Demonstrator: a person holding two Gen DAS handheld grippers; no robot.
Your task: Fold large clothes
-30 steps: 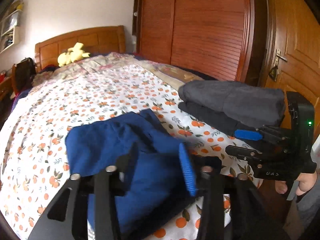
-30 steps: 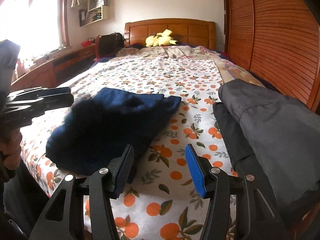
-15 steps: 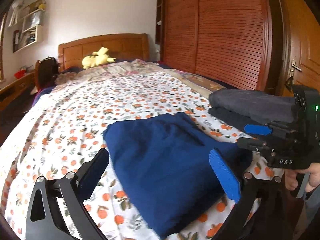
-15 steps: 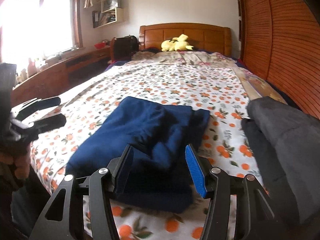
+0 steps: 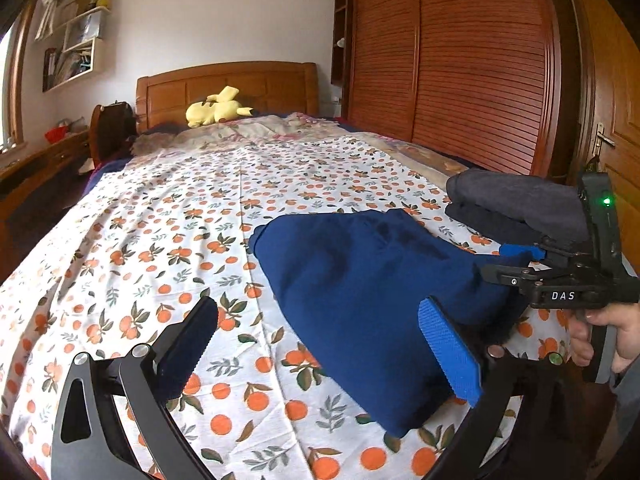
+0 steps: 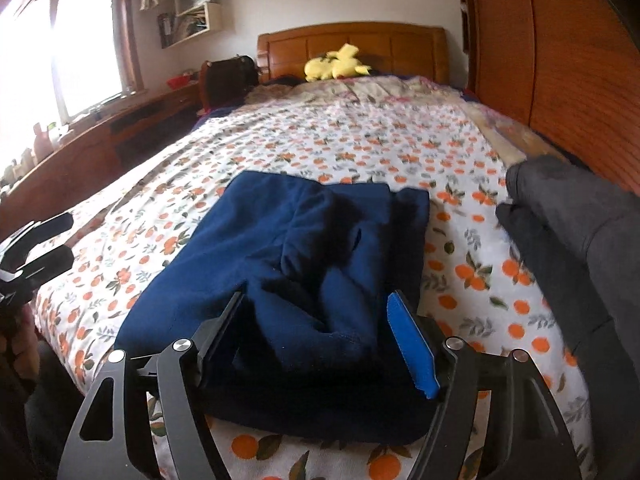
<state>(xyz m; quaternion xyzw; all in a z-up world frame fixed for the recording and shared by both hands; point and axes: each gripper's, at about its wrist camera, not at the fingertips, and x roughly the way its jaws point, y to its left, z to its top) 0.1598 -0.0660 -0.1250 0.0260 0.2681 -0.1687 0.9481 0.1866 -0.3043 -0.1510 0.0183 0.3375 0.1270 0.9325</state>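
Blue garment [image 6: 304, 264] is lying folded near the foot of the bedspread [image 5: 168, 216], beside the dark pile [image 5: 516, 204]. I am holding the left gripper [image 5: 320, 344] wide apart, empty. Right gripper [image 6: 320, 340] jaws are opening over the hem, not pinching. I am judging: release cleanly, lift clear without dragging layers.

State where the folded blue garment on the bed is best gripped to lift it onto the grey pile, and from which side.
Grip the blue garment by its thick near edge, coming low from the foot of the bed. That edge bulges in stacked layers and overhangs nothing, so a claw can likely bite all layers. The right claw already straddles it, jaws opening; the left claw stands wide beside it. The grey pile lies to its right.
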